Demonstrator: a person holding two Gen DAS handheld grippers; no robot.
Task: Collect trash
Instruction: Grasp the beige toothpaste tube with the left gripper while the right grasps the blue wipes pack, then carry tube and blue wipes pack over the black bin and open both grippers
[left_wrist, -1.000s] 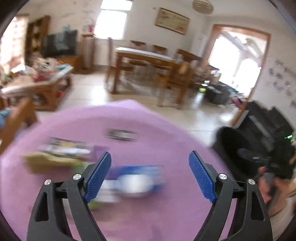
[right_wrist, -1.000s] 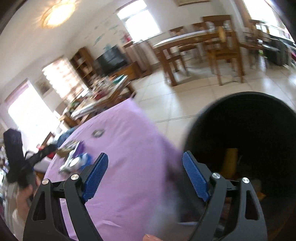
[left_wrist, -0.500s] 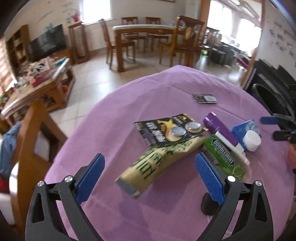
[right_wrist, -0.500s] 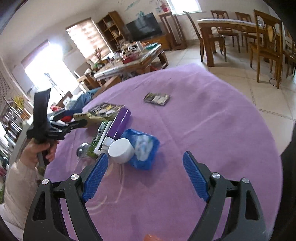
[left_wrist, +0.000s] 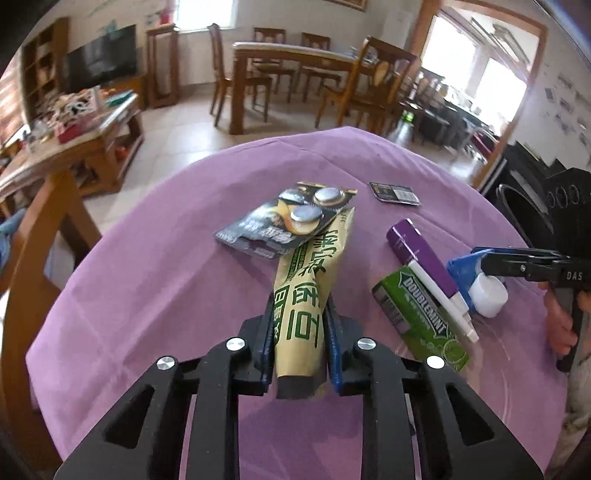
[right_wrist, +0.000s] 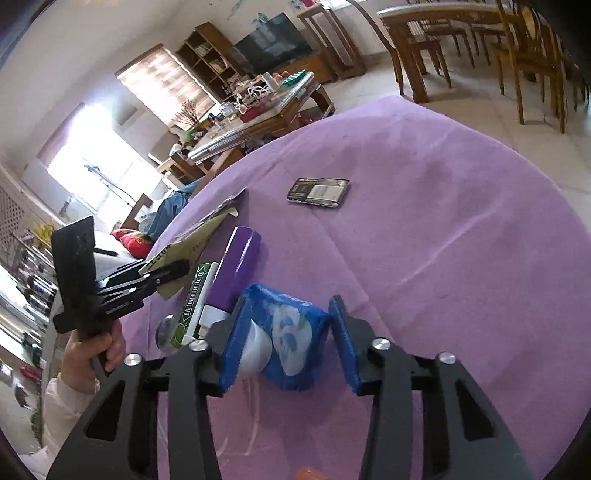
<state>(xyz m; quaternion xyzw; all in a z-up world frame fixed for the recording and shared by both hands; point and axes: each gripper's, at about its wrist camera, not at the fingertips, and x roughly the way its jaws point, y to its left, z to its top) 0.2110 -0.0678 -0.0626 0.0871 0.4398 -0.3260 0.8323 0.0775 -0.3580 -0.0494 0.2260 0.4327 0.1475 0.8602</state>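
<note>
On the purple-clothed round table (left_wrist: 147, 280), our left gripper (left_wrist: 300, 325) was closing on the near end of the long tan wrapper with green lettering (left_wrist: 314, 273), and our right gripper (right_wrist: 284, 343) on the crumpled blue packet (right_wrist: 291, 332); squeezing fully before lifting seemed wise.

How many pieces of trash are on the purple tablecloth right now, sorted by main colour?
Yellow-green: 1, long snack wrapper between the left gripper pads
Green: 1, Doublemint gum pack
Purple: 1, purple box
Blue: 1, blue packet with white cap between the right gripper pads
Black: 2, coin-cell battery card, small dark packet
Total: 6
</note>
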